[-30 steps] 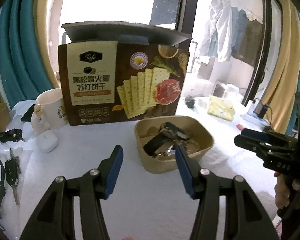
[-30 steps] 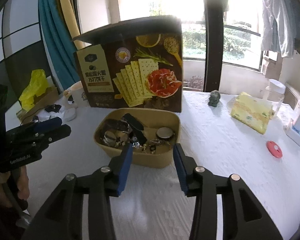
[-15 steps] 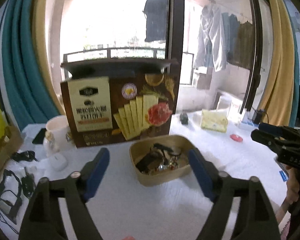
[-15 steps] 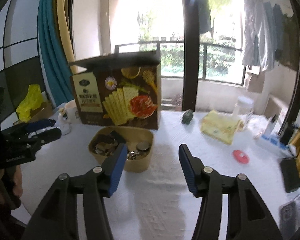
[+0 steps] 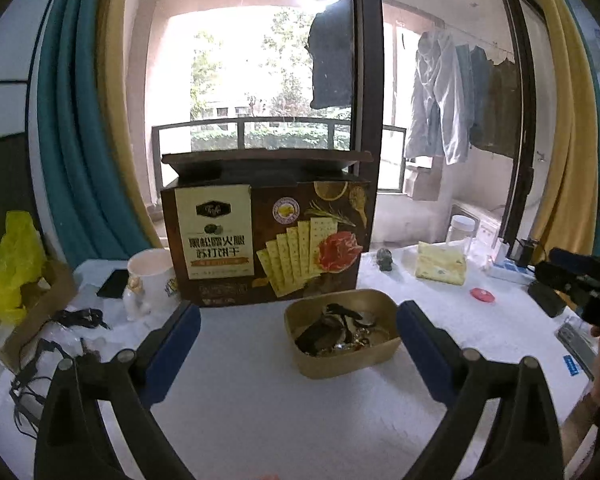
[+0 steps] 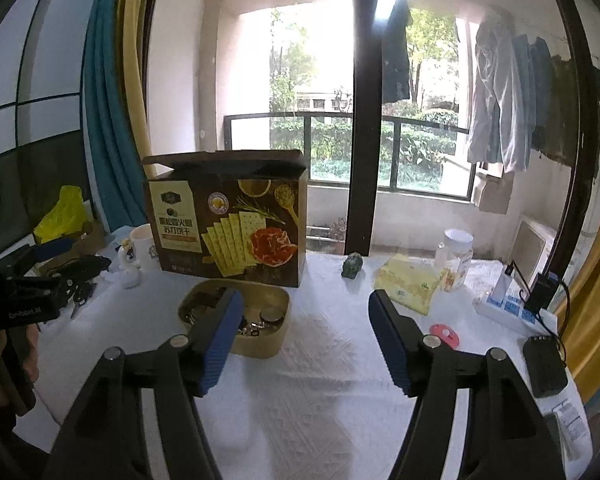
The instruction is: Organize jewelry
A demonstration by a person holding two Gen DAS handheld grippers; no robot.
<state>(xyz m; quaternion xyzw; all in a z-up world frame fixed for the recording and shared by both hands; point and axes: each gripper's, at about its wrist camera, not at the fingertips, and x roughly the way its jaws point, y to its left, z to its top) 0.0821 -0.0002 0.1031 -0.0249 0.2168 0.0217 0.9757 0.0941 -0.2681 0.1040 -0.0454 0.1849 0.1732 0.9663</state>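
Note:
A tan oval bowl [image 5: 332, 366] stands on the white tablecloth, with a jumble of dark and shiny jewelry [image 5: 340, 332] inside. My left gripper [image 5: 298, 312] hovers above and short of the bowl, its blue pads spread wide and still opening, nothing between them. In the right wrist view the bowl [image 6: 260, 344] sits low left of centre, partly behind the left blue finger [image 6: 220, 340]. My right gripper [image 6: 306, 298] is also opening and empty, hanging over bare cloth to the right of the bowl. Each gripper shows at the edge of the other's view.
An open cracker box [image 5: 268, 240] stands right behind the bowl, with a white mug [image 5: 148, 280] to its left. Keys and cables [image 5: 60, 340] lie far left. On the right are a yellow pack [image 6: 408, 284], a red disc [image 6: 444, 334], a power strip [image 6: 512, 308] and a black device [image 6: 544, 364].
Both grippers have risen and drawn back from the bowl, which now looks smaller and farther. Both pairs of jaws have widened, the left more than the right.

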